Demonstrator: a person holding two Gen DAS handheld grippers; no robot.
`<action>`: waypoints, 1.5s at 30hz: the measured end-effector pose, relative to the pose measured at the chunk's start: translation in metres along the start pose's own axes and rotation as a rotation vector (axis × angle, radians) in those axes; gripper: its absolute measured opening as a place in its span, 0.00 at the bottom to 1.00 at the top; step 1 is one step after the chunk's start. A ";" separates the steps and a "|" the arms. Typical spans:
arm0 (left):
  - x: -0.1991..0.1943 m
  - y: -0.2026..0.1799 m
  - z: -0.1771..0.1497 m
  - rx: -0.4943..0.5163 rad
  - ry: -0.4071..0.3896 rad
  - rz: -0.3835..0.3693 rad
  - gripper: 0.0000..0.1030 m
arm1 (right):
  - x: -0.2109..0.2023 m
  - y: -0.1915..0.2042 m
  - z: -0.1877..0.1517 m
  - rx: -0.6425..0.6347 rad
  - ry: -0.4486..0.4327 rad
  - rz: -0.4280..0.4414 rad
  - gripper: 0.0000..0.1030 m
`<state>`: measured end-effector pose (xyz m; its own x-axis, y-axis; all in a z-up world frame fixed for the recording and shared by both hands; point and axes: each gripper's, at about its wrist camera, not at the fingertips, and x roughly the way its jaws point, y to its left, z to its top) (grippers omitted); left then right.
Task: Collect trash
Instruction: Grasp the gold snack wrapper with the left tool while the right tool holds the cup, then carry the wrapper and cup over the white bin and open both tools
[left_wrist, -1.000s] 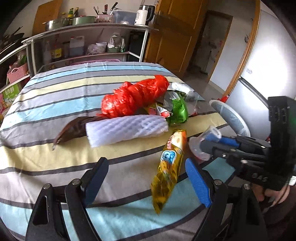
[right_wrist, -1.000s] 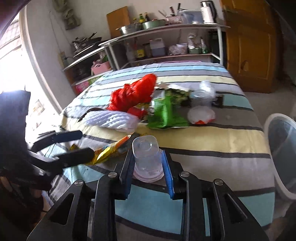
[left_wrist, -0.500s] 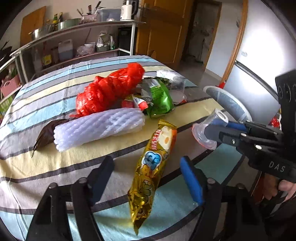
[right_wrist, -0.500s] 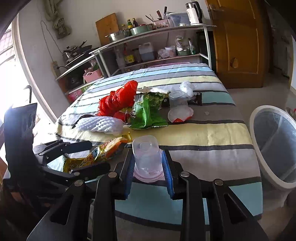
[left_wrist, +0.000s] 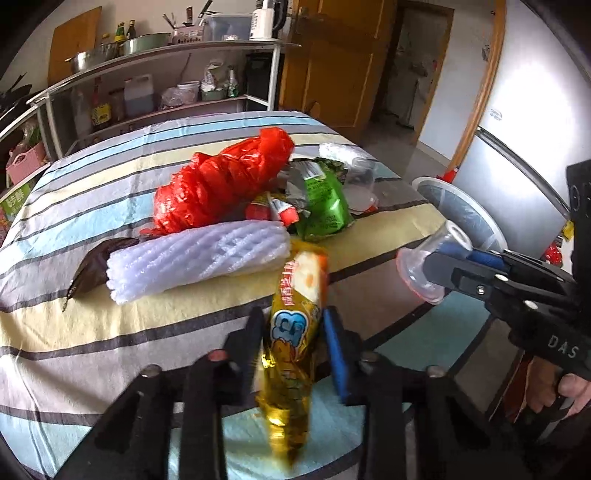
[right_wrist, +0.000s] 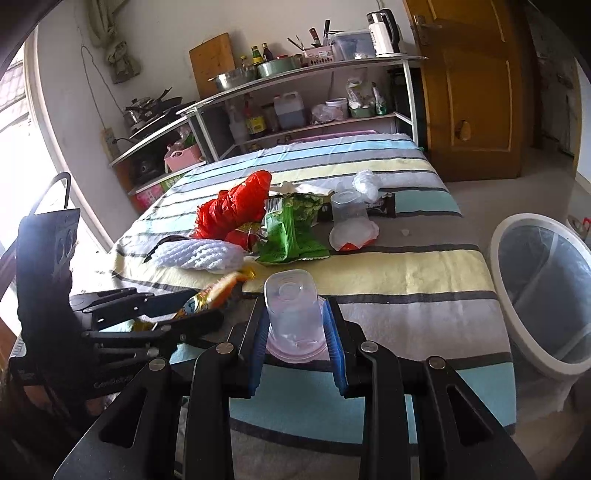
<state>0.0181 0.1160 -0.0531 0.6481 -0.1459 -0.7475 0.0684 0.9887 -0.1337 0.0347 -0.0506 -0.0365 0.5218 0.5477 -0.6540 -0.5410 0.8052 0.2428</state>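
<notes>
Glossy yellow snack wrapper (left_wrist: 295, 332), long and crinkled, with a blue cartoon print, pinched between the jaws of the left gripper (left_wrist: 293, 332) at the near edge of the tabletop (left_wrist: 92, 332), which wears a soft striped cloth of blue, yellow and grey. Just beyond the wrapper: a ribbed white foam net sleeve (left_wrist: 199, 258), a crumpled red plastic bag (left_wrist: 221, 181), a creased green foil packet (left_wrist: 325, 206) and a dark pointed scrap (left_wrist: 92, 266) poking out from under the sleeve. Right of the wrapper, off the tabletop's edge: a round white bin (right_wrist: 543, 299) with a clear liner.

Clear plastic cup (right_wrist: 293, 314), upside down, thin-walled and slightly squashed, gripped at its sides by the narrow jaws of the right gripper (right_wrist: 295, 325).

Against a second ago: left jaws then wide apart on either side of the wrapper, since just closing, now pressed onto it. Right grip on the cup unchanged.

Left fingers motion-blurred, contact with the wrapper's left side hard to make out. Wrapper's near end smeared. Only a hand (left_wrist: 561, 398) of the person visible, cut off at the frame edge.
</notes>
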 end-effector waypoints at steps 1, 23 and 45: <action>0.000 0.000 0.000 -0.003 0.001 0.000 0.27 | -0.001 -0.001 0.000 0.000 -0.002 0.000 0.30; -0.020 -0.035 0.020 0.046 -0.071 -0.033 0.22 | -0.033 -0.021 0.006 0.040 -0.088 -0.049 0.30; 0.001 -0.138 0.089 0.219 -0.124 -0.167 0.22 | -0.100 -0.111 0.024 0.164 -0.211 -0.247 0.30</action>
<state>0.0771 -0.0173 0.0229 0.7006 -0.3152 -0.6402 0.3350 0.9374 -0.0950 0.0580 -0.1890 0.0190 0.7575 0.3536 -0.5488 -0.2781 0.9353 0.2188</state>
